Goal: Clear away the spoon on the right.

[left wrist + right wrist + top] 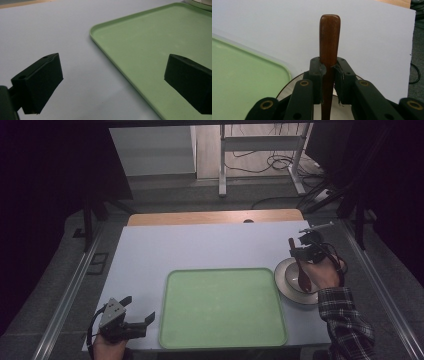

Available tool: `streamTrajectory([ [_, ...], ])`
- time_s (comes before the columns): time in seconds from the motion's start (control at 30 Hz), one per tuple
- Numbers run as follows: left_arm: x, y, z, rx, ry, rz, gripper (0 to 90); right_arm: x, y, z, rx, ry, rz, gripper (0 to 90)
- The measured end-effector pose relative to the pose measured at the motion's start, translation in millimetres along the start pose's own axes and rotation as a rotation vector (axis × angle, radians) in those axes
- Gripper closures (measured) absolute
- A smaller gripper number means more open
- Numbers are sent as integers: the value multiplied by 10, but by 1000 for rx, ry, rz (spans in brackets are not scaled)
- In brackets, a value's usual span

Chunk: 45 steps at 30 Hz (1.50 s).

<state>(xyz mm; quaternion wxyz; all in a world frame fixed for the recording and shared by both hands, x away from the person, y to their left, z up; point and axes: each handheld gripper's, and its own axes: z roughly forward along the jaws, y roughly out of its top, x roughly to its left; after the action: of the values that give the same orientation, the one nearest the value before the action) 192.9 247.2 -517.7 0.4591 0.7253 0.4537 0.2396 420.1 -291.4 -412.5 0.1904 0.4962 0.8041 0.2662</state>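
Your right gripper (328, 68) is clamped on the brown wooden spoon (329, 40), its 2 jaws pressed against the handle. The spoon lies across the white bowl (286, 272) at the table's right side, just beside the green tray (222, 307). Your left gripper (112, 82) hangs wide apart at the near left, holding nothing.

From the high view we look forward and down over the whole white table (150, 250), floor and desk legs beyond. Our left gripper view sits low and close at the near left, facing across the table toward the green tray (150, 45), also seen mid-table from above (222, 307). Our right gripper view looks very close along its jaws, sharing the tray's corner (242, 75) and the table
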Motion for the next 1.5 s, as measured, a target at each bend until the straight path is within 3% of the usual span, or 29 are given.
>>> streamTrajectory([
  [0.83,-9,3,0,4,5,9,20,74,219,-373,61,67,-9,773],
  [1.5,-15,8,-4,1,5,14,20,246,299,-579,127,89,-27,774],
])
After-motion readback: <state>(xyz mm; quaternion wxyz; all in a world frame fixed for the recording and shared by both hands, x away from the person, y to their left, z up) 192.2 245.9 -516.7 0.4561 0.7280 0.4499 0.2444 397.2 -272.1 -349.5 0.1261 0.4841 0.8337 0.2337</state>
